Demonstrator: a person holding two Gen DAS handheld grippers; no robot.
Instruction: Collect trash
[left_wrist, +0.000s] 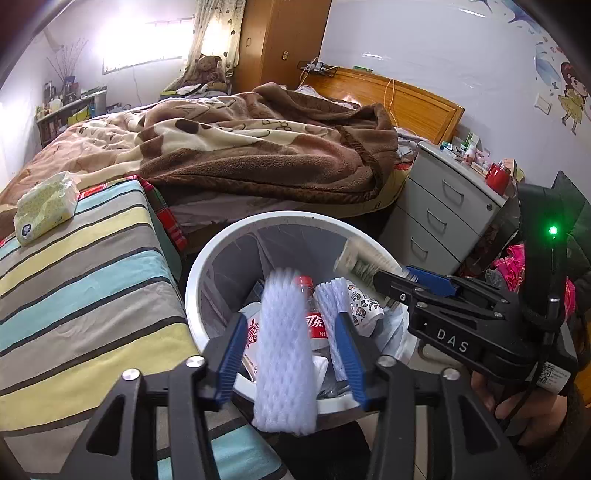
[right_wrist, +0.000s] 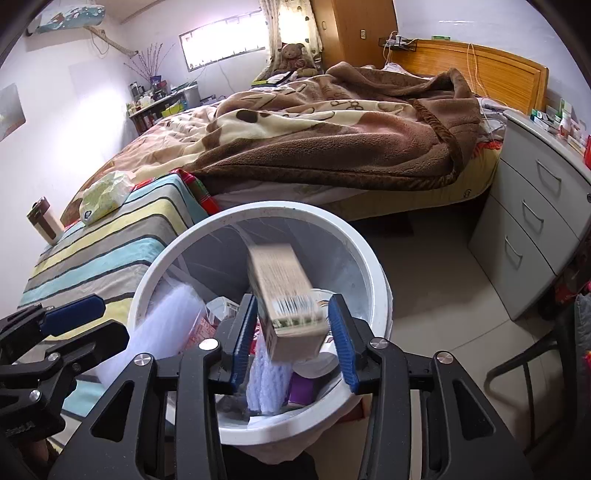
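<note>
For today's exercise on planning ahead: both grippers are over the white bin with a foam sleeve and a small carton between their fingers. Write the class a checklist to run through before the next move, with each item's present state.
1. Left gripper open over the white bin: ok.
2. Foam sleeve free of the pads: ok, gaps show on both sides.
3. Right gripper open: ok.
4. Small carton above the bin opening, blurred as if dropping: ok.
5. Room left in the bin: ok, though the cola bottle and other rubbish already sit inside.
6. Tissue pack on the striped cover, trash or not: cannot tell.
</note>
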